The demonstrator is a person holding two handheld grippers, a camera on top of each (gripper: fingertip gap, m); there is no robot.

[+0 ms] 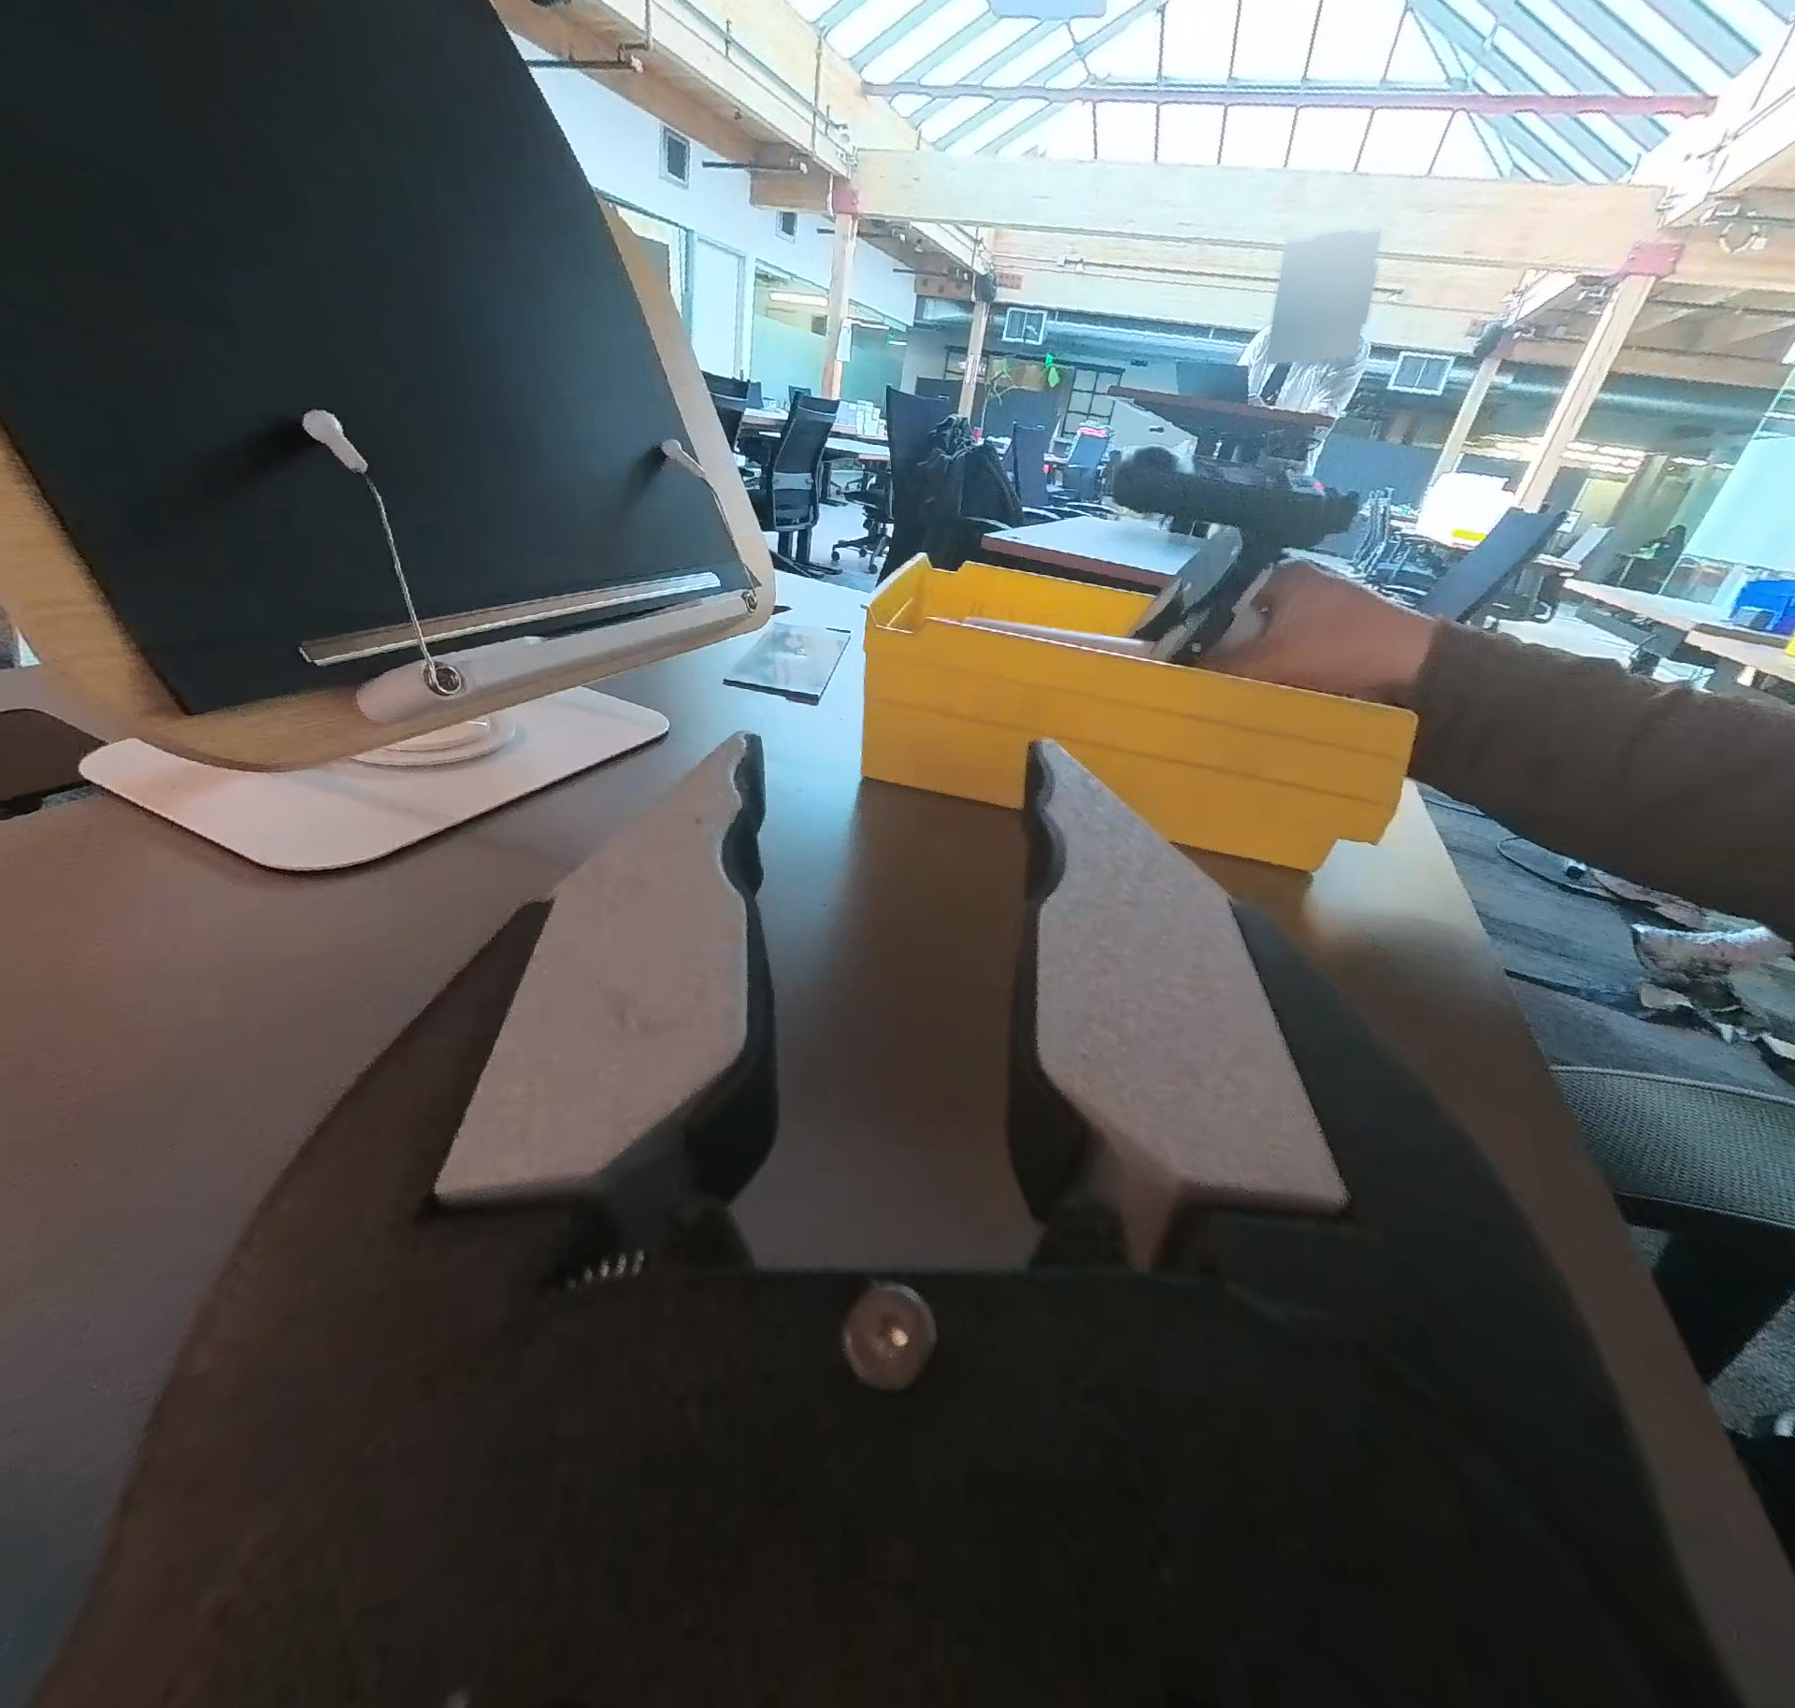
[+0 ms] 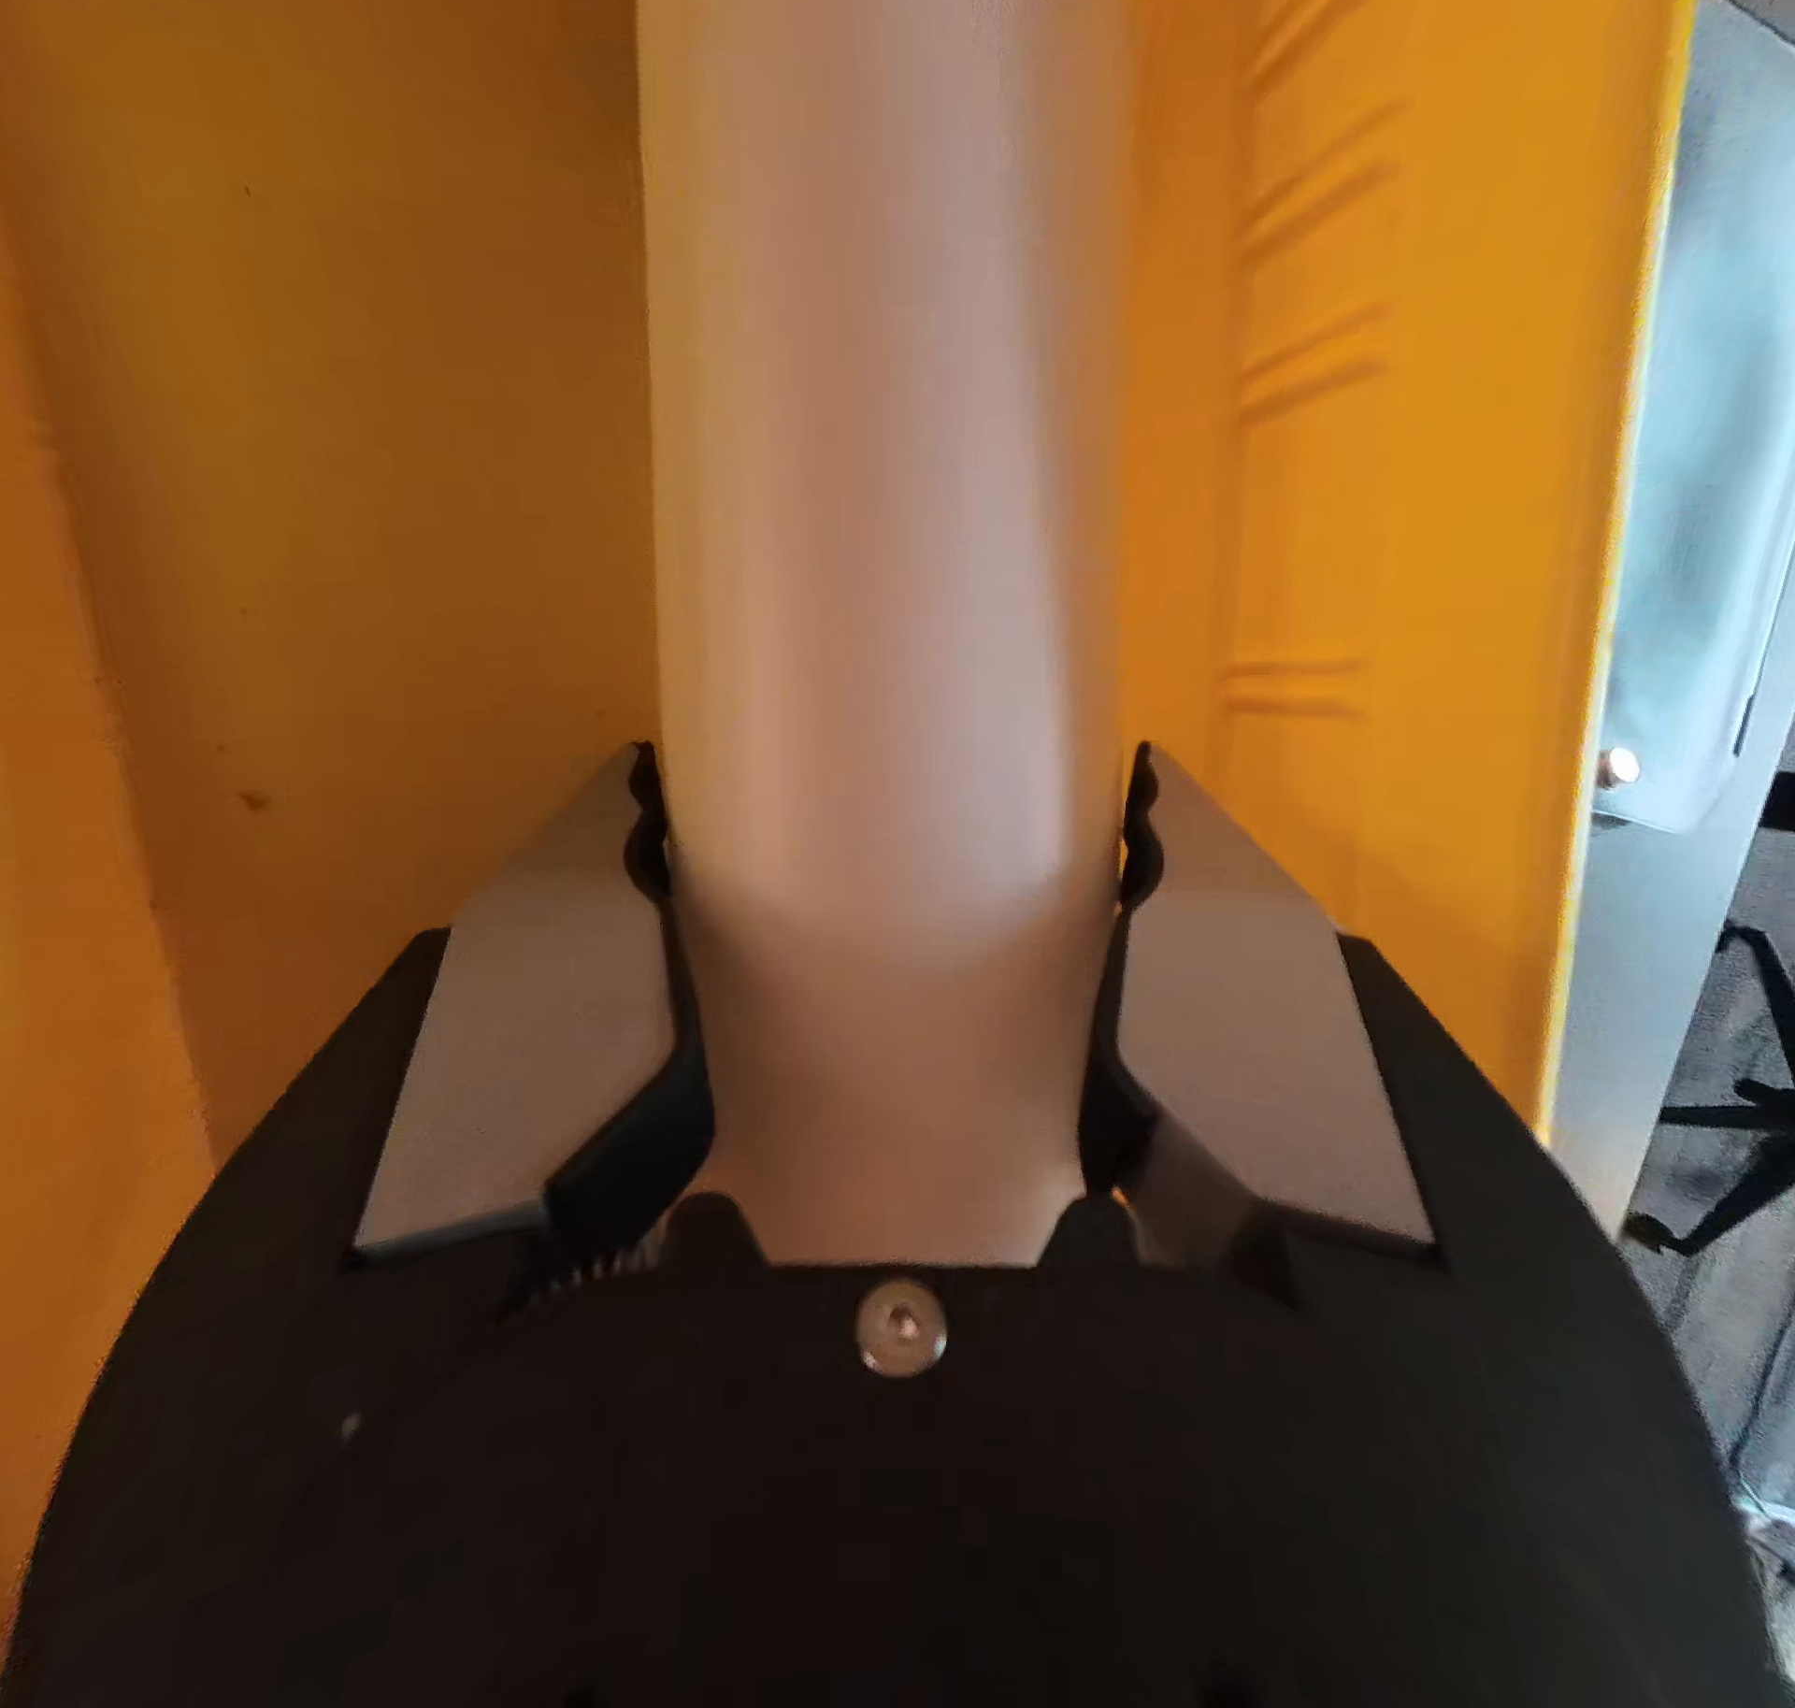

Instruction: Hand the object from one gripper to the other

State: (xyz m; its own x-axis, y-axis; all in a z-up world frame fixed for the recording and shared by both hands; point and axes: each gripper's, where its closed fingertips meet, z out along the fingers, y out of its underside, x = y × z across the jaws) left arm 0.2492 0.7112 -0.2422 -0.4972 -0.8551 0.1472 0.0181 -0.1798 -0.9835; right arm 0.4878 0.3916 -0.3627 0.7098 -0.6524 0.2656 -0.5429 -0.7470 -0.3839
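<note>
The right gripper reaches into the yellow bin, its fingers set wide around the near end of a white cylinder lying straight ahead; whether they press it yet cannot be told. A square, firm squeeze before lifting should serve best. The left gripper waits outside the bin, spread and empty.
</note>
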